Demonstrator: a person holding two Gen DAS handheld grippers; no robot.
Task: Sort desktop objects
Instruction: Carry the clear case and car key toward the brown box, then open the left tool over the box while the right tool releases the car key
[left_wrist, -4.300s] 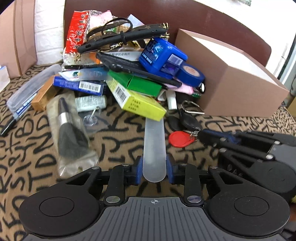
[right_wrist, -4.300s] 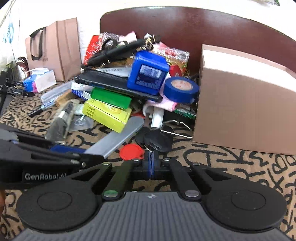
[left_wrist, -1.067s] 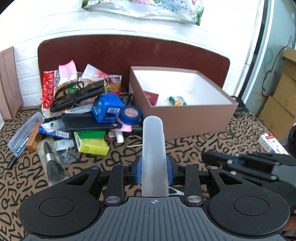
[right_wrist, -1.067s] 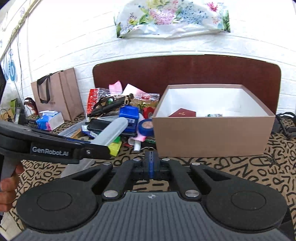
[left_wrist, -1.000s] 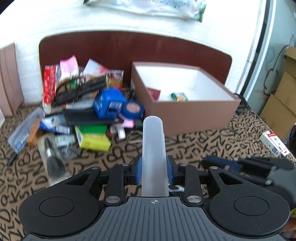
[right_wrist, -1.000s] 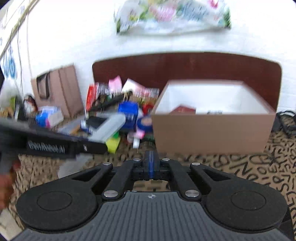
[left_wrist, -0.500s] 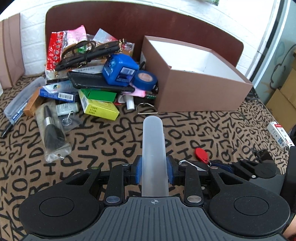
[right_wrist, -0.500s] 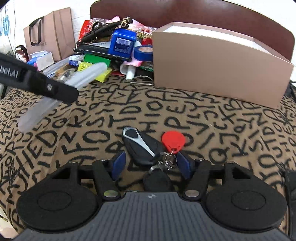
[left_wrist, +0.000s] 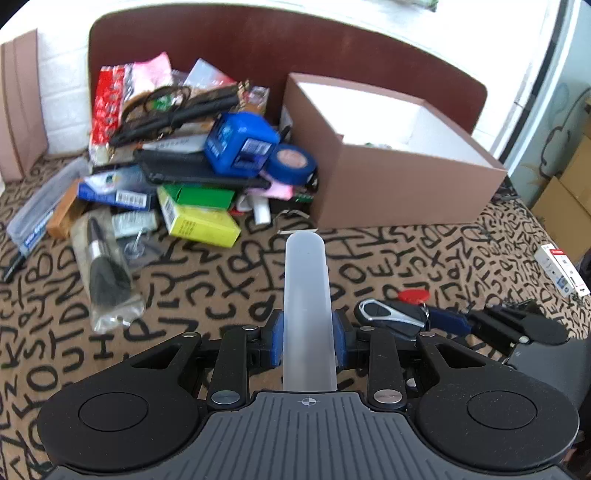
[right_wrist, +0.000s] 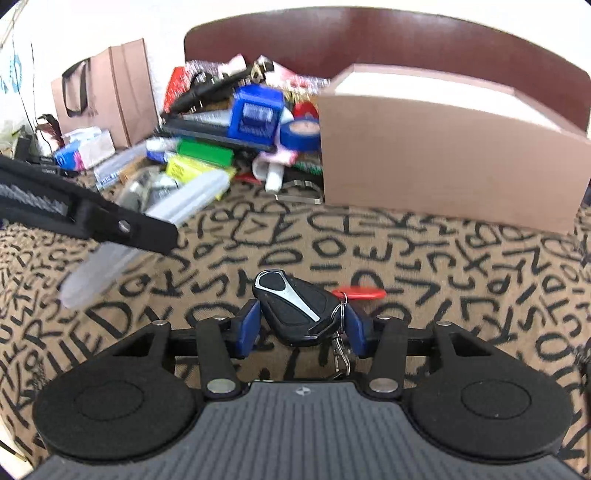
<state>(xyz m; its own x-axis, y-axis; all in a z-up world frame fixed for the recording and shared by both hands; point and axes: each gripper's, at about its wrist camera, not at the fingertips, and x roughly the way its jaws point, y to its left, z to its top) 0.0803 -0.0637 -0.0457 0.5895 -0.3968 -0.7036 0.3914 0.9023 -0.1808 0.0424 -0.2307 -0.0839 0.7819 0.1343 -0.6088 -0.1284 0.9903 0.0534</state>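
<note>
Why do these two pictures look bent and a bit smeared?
Both views are fisheye, so the table edges curve. The left wrist view is fairly sharp on the frosted case; the wall above is blown out white. The right wrist view is motion-smeared on the pile and box, sharper on the key fob.

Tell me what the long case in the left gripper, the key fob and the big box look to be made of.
Long case: frosted translucent plastic, matte; the pattern behind shows through faintly. Key fob: black plastic, fairly glossy, with a silver, metal-looking trim, possibly only plated. Big box: brown paperboard, matte, white inside, with crisp folded edges.
</note>
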